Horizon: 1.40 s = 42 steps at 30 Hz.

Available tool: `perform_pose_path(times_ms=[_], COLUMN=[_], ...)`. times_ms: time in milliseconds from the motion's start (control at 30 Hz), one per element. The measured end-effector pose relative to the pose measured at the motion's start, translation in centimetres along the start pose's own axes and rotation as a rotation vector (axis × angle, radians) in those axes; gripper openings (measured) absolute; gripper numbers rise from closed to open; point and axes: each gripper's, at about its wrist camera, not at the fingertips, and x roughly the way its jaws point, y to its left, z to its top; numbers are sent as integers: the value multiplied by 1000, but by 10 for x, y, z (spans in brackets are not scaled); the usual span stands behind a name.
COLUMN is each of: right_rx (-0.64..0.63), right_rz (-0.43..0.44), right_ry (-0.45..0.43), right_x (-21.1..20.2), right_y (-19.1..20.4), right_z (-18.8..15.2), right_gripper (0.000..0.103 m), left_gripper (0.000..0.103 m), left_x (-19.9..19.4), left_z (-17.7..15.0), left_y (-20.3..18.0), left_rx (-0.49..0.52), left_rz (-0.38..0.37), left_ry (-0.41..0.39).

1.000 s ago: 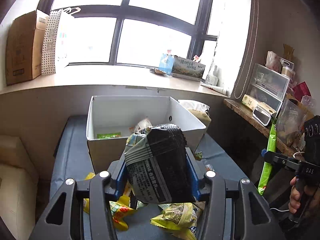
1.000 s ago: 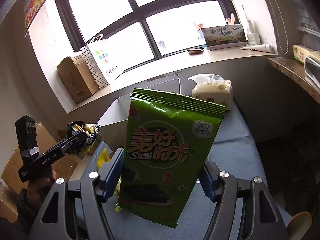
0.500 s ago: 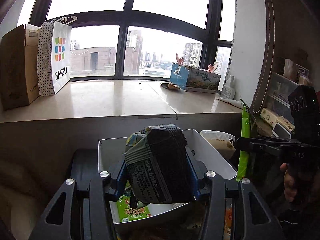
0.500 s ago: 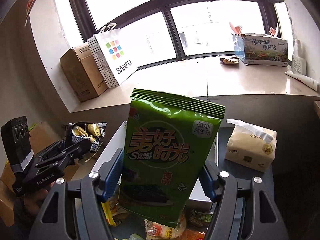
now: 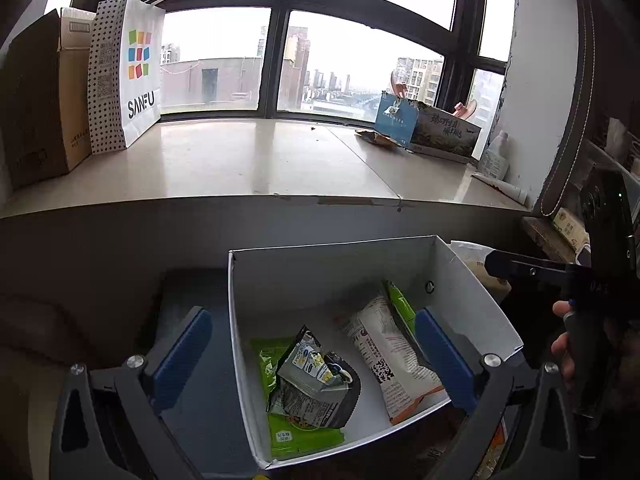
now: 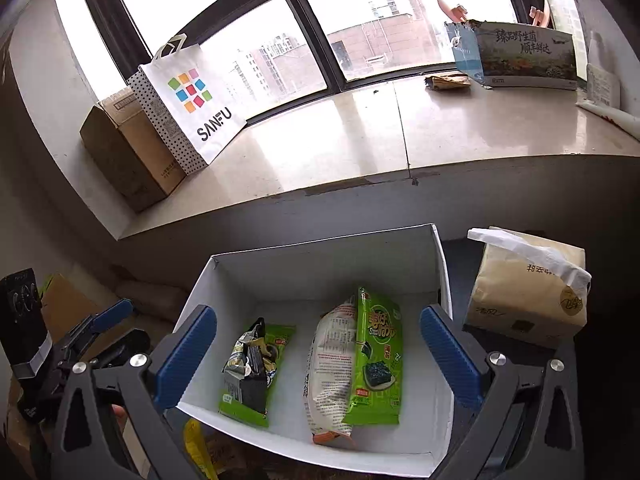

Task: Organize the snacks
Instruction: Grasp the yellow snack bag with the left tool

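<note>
A white cardboard box (image 5: 320, 264) (image 6: 320, 264) holds several snack packs. The dark grey pack (image 5: 316, 384) (image 6: 248, 368) lies on a flat green pack (image 5: 280, 432) at the left of the box. The green seaweed pack (image 6: 374, 356) (image 5: 400, 304) leans against a white pack (image 6: 328, 364) (image 5: 392, 356) at the right. My left gripper (image 5: 312, 344) is open and empty above the box. My right gripper (image 6: 318, 344) is open and empty above the box too.
A tissue pack (image 6: 528, 288) stands right of the box. Loose snacks (image 6: 196, 448) lie in front of it on the blue table (image 5: 188, 292). The windowsill behind carries a SANFU bag (image 5: 128, 76), a brown carton (image 6: 124, 156) and a printed box (image 6: 520, 56).
Both grippers opened and let go: the dark grey pack and the green seaweed pack dropped into the white box. Both cameras now look down more into the box.
</note>
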Motion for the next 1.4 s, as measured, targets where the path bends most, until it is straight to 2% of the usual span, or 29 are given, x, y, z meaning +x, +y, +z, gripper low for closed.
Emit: perform_pose_path(times_ms=[100,300,400,533,600,733,900,1000,1133,1200,1300,1400], right_rx=[-55,-89,-133,-169,-188,-182,-135,-123,-135,-146,-142,-134], right_rz=[-36,24,44,28,43,63,2,-26,-6,-29,-11,-16], right_ry=[-43,-125,-144,-155,-174,-114,-103,-106,-88,-106,-106,-101], right_x=[-18,-70,-100,-141,-164,-191,-207,-208,-205,-207,-208,-206], right_y=[5,17,27,34,35,25,15,16,20,22,21,19], right_z=[-7,-25,-44,-78,-99,-144,-205,-232,-239,-236,-238,-240], right_gripper=[103,103,103,103,103,103,103,103,103,103,103,103], left_gripper=[103,103,103,103,103,103,103,103,103,103,103,103], left_x=[-23,-73,-96,-116,-121,-122,-126,-126,-106,-93,-64,-40], left_z=[-12,-52,-74,-103,-118,-146,-179,-190,-197,-198,-199,-198], left_y=[3,-7,-15,-20,-17,-8,-10,-20,-15,-14,-5,15], left_rx=[-24,-24,-11,-11,-28,-74,-123,-88,-116,-87,-69,-217], left_rz=[-27,-85,-122,-98,-120,-95,-116,-106,-71,-76,-57,-79], left_ry=[-25,-68,-78,-64,-48,-10,47,57,112,128,205,272])
